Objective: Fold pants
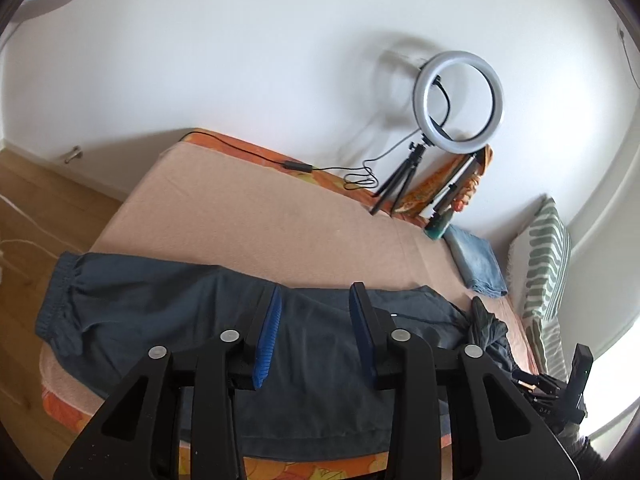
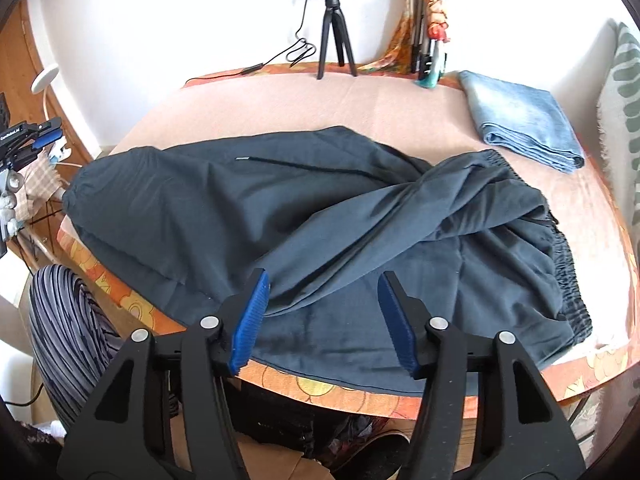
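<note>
Both my jaws spread, nothing between them. Left gripper hovers above the dark pants; right gripper hangs over the near hem. Pants lie across the bed just beyond my jaws, one leg twisted over toward the waistband right of them. Fabric looks soft, light, limp, probably drapes and slides. I'd pinch cuff and waistband edges, not mid-cloth.

- A bedroom in a home, set up for filming.
- A bed with a peach cover stands against a white wall.
- A striped pillow lies at one end.
- Wooden floor beside it.
- A ring light on a small tripod stands at the bed's far edge.
</note>
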Demonstrator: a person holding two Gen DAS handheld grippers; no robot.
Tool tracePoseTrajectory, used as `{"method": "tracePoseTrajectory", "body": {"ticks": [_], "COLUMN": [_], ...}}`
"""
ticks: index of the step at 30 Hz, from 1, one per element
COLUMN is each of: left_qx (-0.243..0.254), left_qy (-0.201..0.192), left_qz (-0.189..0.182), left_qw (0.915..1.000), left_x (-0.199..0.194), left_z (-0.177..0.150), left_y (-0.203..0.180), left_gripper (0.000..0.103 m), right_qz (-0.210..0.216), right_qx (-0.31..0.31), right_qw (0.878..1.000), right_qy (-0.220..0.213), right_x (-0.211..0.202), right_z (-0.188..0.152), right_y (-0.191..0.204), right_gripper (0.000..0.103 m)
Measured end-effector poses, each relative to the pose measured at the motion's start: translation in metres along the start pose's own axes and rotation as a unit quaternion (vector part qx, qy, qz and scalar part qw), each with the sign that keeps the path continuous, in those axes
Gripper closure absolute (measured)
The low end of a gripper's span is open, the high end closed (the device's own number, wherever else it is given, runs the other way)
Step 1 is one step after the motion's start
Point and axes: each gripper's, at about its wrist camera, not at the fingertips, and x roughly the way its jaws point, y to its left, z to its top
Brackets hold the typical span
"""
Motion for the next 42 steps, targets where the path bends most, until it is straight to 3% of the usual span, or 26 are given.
{"method": "tracePoseTrajectory", "body": {"ticks": [6, 12, 16, 24, 29, 33, 36, 42], "left_qx": [0.067, 0.095, 0.118, 0.159, 0.161, 0.131, 0.101, 0.081], "left_qy": [0.038, 0.094, 0.146, 0.242, 0.28, 0.296, 0.305, 0.333], "left_qz": [-0.034, -0.087, -0.113, -0.158, -0.171, -0.191, -0.187, -0.188], "left_qw": [0.9965, 0.9872, 0.9757, 0.9441, 0.9307, 0.9267, 0.9282, 0.9203], "left_x": [0.037, 0.091, 0.137, 0.216, 0.256, 0.286, 0.313, 0.351], "left_z": [0.0, -0.013, -0.029, -0.068, -0.08, -0.079, -0.078, -0.091], "left_y": [-0.074, -0.134, -0.176, -0.253, -0.283, -0.299, -0.306, -0.321], "left_gripper": [0.039, 0.039, 0.039, 0.039, 0.039, 0.039, 0.039, 0.039], "right_qz": [-0.036, -0.063, -0.078, -0.089, -0.074, -0.066, -0.063, -0.061], "right_qx": [0.025, 0.045, 0.073, 0.148, 0.201, 0.229, 0.25, 0.281], "right_qw": [0.999, 0.995, 0.993, 0.984, 0.976, 0.971, 0.966, 0.958], "right_qy": [-0.032, -0.057, -0.059, -0.047, -0.034, -0.029, -0.025, -0.022], "right_x": [-0.024, -0.04, -0.045, -0.051, -0.049, -0.047, -0.043, -0.034], "right_z": [0.002, 0.0, -0.007, -0.032, -0.048, -0.056, -0.059, -0.064], "right_y": [-0.024, -0.049, -0.072, -0.132, -0.168, -0.191, -0.207, -0.232], "right_gripper": [0.031, 0.02, 0.017, 0.016, 0.016, 0.016, 0.016, 0.016]}}
